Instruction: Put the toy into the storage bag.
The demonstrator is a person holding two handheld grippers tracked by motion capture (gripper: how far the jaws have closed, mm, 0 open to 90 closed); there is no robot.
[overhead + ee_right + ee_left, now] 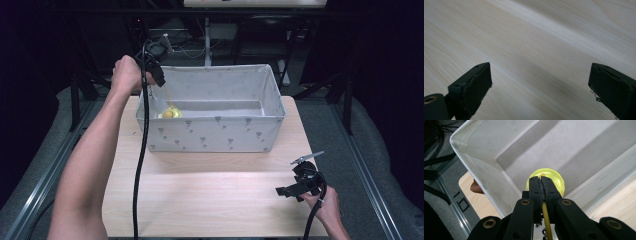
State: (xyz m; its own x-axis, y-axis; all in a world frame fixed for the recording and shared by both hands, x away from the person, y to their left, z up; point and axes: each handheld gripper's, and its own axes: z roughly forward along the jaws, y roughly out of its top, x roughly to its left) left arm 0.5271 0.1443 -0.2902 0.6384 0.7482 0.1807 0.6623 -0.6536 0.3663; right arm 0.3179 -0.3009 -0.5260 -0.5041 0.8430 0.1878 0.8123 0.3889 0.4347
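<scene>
High view: a yellow toy (170,113) is hung by its stalk inside the bin (210,137).
The stalk is pinched by the left gripper (159,79); the right gripper (295,187), jaws spread, is rested on the table (210,195). The toy should be lowered to the floor before release.

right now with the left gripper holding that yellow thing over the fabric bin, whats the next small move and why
Probably ease the left gripper a little further down, then open it. Its jaws are shut on the yellow thing's thin stem, and the yellow thing hangs inside the fabric bin near its left end wall, seemingly just above the floor. The right gripper rests open over the table.
</scene>
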